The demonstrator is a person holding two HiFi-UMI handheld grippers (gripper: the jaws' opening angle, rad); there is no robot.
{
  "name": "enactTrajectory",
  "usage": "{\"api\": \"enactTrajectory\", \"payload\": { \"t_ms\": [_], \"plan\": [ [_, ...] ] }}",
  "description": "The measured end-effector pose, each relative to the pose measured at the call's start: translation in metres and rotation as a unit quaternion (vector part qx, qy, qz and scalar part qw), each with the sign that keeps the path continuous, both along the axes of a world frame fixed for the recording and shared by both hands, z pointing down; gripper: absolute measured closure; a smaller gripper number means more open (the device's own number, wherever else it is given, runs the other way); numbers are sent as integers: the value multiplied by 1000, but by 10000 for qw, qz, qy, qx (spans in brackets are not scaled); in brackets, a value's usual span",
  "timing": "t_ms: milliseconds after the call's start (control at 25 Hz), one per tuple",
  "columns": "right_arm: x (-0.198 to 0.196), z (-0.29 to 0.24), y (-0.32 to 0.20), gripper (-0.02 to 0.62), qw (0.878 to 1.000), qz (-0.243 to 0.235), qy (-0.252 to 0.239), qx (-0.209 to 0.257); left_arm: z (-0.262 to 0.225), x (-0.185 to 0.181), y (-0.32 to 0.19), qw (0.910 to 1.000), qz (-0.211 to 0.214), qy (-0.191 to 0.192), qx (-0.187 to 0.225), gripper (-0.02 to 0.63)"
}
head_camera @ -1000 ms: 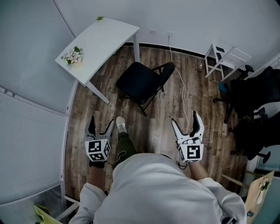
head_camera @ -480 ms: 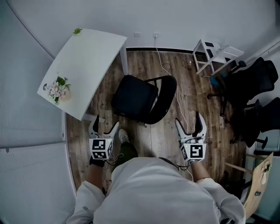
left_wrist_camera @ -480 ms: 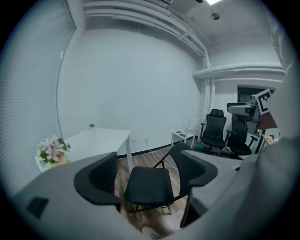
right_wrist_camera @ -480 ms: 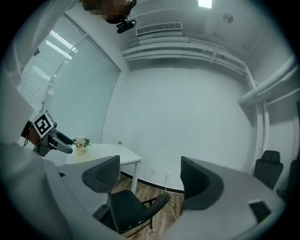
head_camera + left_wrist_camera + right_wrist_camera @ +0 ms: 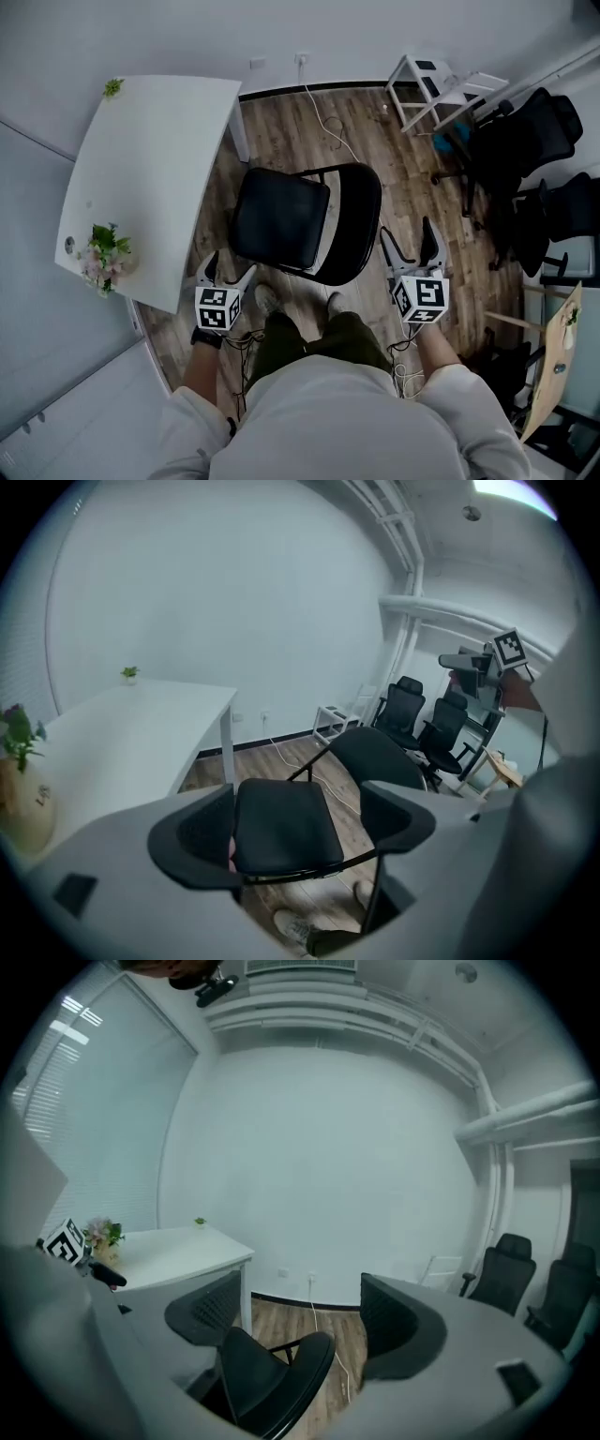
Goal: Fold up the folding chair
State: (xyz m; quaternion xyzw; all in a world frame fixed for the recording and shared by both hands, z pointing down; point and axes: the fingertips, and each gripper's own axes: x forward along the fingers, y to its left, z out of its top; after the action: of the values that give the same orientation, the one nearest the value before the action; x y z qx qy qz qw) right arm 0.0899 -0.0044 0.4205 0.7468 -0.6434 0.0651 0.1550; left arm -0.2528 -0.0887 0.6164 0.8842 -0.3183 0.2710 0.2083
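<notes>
— Where is the folding chair (image 5: 281, 220) standing?
— It is standing open on the wood floor (image 5: 375, 159), right in front of the person's shoes (image 5: 265, 298). Its seat is sitting just beside the white table (image 5: 150, 169) and its backrest is pointing to the person's right.
— And the 2 grippers?
— The left gripper (image 5: 228, 274) is hovering near the seat's near edge, jaws spread wide and gripping nothing. The right gripper (image 5: 409, 246) is hanging just beside the backrest, equally wide and empty. Neither is touching the chair.
— Anything else around?
— Flowers (image 5: 101, 258) are sitting on the table, and black office chairs (image 5: 525, 141) are standing off to the right.
</notes>
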Motion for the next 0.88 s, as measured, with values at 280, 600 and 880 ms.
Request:
{"api": "enactTrajectory", "payload": {
  "t_ms": [280, 600, 880],
  "plan": [
    [76, 102, -62, 179, 9911, 476, -688, -1038, 118, 19, -64, 9938, 5, -477, -1008, 183],
    [122, 228, -112, 179, 9640, 804, -1297, -2178, 287, 12, -108, 9738, -80, -964, -2059, 183],
    [144, 300, -131, 179, 9249, 1075, -2210, -2901, 405, 16, -145, 9574, -134, -1047, -2689, 181]
  ]
}}
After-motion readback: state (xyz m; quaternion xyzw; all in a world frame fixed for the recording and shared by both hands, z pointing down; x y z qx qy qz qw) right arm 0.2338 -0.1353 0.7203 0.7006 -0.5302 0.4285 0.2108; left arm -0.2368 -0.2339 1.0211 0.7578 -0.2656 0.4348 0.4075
